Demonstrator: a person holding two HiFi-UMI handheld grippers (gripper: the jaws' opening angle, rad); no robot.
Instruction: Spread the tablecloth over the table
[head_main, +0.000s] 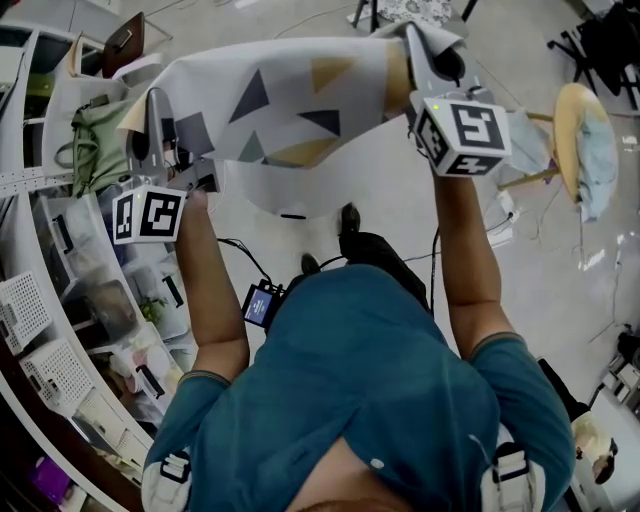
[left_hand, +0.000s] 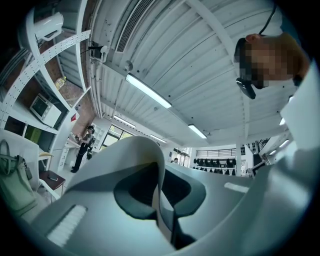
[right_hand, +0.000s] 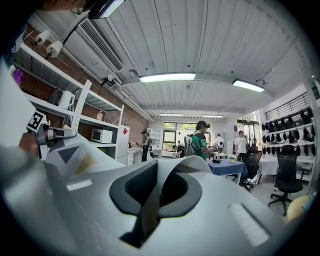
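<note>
The triangle-printed tablecloth (head_main: 280, 100) was held aloft across the upper frame, its edge pinched by the left gripper (head_main: 152, 110) and right gripper (head_main: 418, 45); it was judged light and limp, best gripped at corners.

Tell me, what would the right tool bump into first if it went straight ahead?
Nothing close: past the tablecloth pinched in the right tool, the way looks free, probably until the far-off person in green.
</note>
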